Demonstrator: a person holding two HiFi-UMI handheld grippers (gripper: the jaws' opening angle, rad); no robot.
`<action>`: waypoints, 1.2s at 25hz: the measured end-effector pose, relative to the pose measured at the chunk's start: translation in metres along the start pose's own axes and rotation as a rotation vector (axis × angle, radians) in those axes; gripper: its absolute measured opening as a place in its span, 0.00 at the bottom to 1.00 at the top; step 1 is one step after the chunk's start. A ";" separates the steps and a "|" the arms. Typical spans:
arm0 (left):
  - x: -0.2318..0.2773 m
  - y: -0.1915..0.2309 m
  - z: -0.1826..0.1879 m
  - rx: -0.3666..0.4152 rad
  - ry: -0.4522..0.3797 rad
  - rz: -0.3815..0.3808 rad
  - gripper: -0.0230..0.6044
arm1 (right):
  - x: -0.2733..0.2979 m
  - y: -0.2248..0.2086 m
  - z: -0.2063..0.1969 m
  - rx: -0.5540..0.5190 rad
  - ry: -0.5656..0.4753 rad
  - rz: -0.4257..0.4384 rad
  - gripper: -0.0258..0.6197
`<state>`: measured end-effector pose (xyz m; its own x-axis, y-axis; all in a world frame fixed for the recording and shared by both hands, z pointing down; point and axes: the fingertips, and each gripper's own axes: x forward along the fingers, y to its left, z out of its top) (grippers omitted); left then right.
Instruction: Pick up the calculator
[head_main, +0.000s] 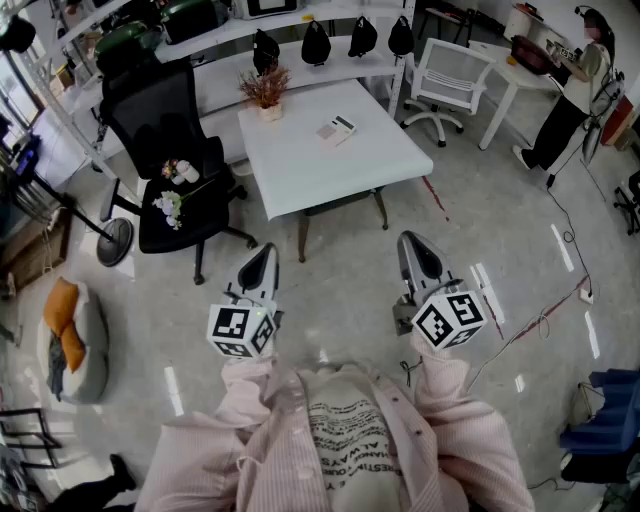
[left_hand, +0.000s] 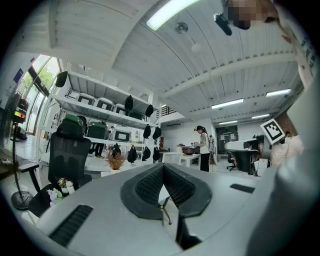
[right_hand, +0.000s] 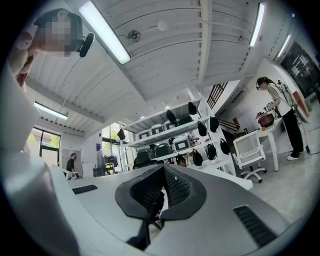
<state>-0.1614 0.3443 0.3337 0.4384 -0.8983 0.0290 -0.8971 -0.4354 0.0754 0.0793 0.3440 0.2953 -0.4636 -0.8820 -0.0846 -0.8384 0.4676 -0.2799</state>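
A: calculator (head_main: 337, 129) lies on white table (head_main: 300, 175), well ahead. left gripper (head_main: 260, 256) and right gripper (head_main: 416, 248) both clenched, empty
B: step closer, open right jaws first, come in low across its narrow side

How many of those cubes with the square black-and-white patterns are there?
2: one cube on the left gripper, another cube on the right gripper. None seems hidden.

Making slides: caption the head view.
Left gripper and right gripper, both shut, face the white table holding the calculator.
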 end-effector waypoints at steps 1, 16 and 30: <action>0.000 -0.001 0.000 0.001 0.001 0.000 0.04 | 0.000 0.000 0.000 -0.002 0.000 0.000 0.04; 0.014 -0.023 -0.010 -0.003 0.013 0.011 0.04 | 0.001 -0.035 -0.003 0.018 0.018 0.011 0.12; 0.028 -0.044 -0.034 -0.036 0.056 0.018 0.04 | 0.004 -0.063 -0.019 0.131 0.047 0.030 0.36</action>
<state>-0.1078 0.3398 0.3657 0.4256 -0.9008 0.0859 -0.9027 -0.4159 0.1100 0.1250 0.3125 0.3305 -0.5035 -0.8625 -0.0508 -0.7808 0.4793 -0.4008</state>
